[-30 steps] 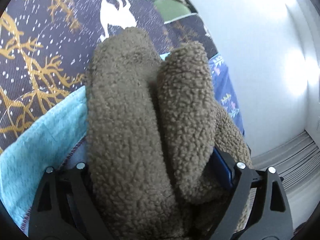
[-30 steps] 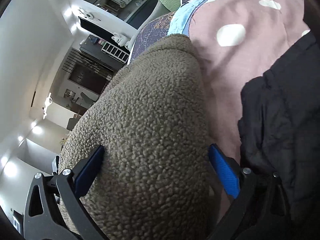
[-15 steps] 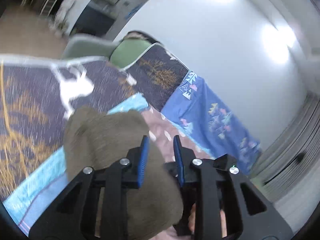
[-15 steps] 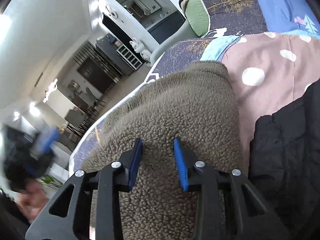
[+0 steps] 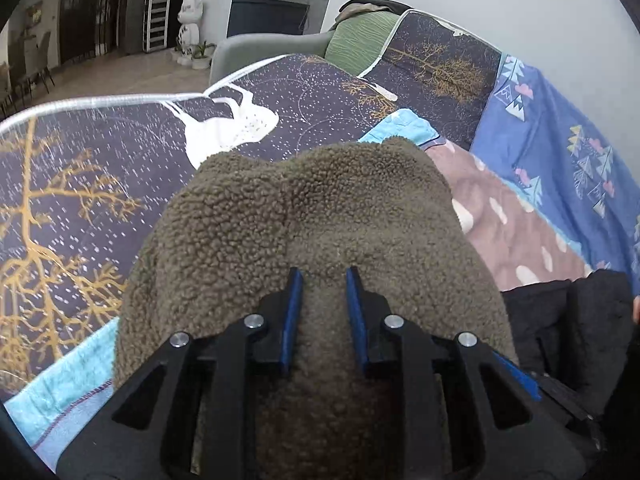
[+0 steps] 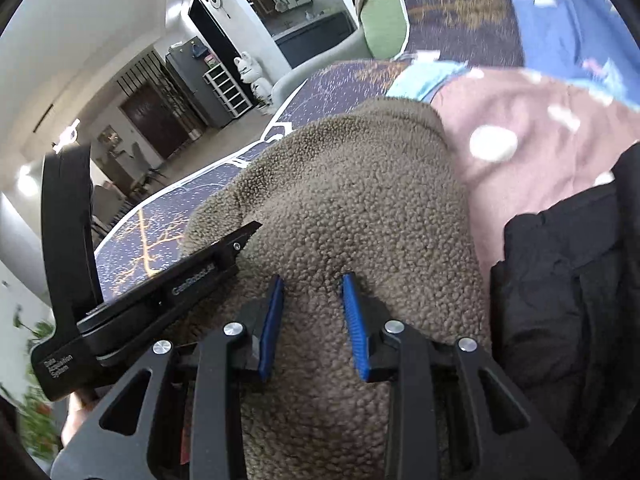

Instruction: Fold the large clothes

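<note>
A brown fleece garment [image 5: 320, 208] lies bunched on the sofa and fills the middle of both views [image 6: 360, 184]. My left gripper [image 5: 323, 276] is shut on a fold of it, the blue pads pinching the pile near its close end. My right gripper [image 6: 312, 280] grips the same fleece beside it. Its jaws are closing, with a ridge of fleece pressed between the pads. In the right wrist view the left gripper's black finger [image 6: 224, 252] lies across the fleece's left side. The garment's underside and sleeves are hidden.
A black padded jacket [image 5: 568, 320] lies right of the fleece [image 6: 568, 272]. Under both is a pink spotted blanket [image 5: 512, 232] over a dark tree-print sofa cover [image 5: 80, 184]. A blue patterned cover [image 5: 560, 152] and a green cushion [image 5: 360, 40] stand behind. Open floor lies beyond the sofa's left edge.
Both grippers went from wide open around the fleece to pinched on it. Both have lifted and tilted up, so the room and sofa back now show.
</note>
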`<state>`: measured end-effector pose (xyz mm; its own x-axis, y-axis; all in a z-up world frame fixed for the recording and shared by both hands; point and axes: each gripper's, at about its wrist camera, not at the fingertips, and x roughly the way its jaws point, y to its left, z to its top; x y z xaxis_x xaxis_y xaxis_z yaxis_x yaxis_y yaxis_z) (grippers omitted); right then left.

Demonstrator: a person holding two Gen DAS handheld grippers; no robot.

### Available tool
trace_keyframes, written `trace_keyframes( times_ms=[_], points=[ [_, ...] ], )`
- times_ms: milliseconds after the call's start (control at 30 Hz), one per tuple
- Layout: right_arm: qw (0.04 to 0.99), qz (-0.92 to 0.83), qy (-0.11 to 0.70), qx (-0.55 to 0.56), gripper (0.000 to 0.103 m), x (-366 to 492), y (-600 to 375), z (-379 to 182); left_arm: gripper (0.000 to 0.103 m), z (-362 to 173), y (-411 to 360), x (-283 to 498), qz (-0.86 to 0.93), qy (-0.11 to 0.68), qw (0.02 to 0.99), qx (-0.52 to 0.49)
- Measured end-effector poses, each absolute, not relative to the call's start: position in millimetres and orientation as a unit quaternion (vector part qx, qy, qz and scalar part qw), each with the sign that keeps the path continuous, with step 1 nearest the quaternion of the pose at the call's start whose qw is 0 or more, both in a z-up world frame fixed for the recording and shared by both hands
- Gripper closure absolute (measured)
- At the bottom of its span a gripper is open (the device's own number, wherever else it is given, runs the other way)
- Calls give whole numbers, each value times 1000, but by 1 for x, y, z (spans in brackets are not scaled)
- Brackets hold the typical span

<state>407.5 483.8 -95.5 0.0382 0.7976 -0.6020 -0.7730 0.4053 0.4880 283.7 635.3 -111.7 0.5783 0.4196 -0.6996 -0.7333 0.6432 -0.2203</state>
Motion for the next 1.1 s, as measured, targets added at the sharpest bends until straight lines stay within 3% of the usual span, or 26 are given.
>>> trace_keyframes(
  times_ms=[100, 233, 300, 333, 367, 433, 500, 567, 667, 900, 1100],
  points=[
    [728, 545, 415, 29, 70, 407, 469, -85, 77, -93, 618, 274, 345, 295, 859, -237],
    [735, 541, 407, 38, 70, 406, 438, -61, 58, -64, 593, 251, 359, 261, 861, -250],
    [745, 535, 397, 27, 67, 401, 418, -45, 57, -46, 572, 233, 367, 240, 864, -248],
    [750, 532, 392, 20, 60, 398, 410, -39, 53, -41, 563, 226, 374, 233, 864, -244],
    [757, 528, 383, 13, 51, 393, 396, -29, 39, -32, 550, 215, 383, 221, 864, -241],
    [764, 528, 371, 5, 41, 384, 376, -16, 26, -16, 527, 198, 401, 210, 858, -242],
    [767, 531, 361, 4, 31, 378, 353, -5, 25, -1, 508, 183, 395, 194, 858, -264],
    [777, 524, 349, -1, 16, 372, 333, 3, 11, 16, 486, 168, 390, 170, 859, -284],
    [784, 520, 338, -26, 8, 362, 315, 6, 3, 28, 450, 148, 389, 135, 863, -293],
    [792, 502, 344, -48, 2, 375, 300, -1, 2, 56, 434, 155, 411, 90, 861, -286],
    [777, 518, 356, -41, 2, 380, 310, -12, 2, 50, 426, 188, 454, 131, 868, -152]
  ],
)
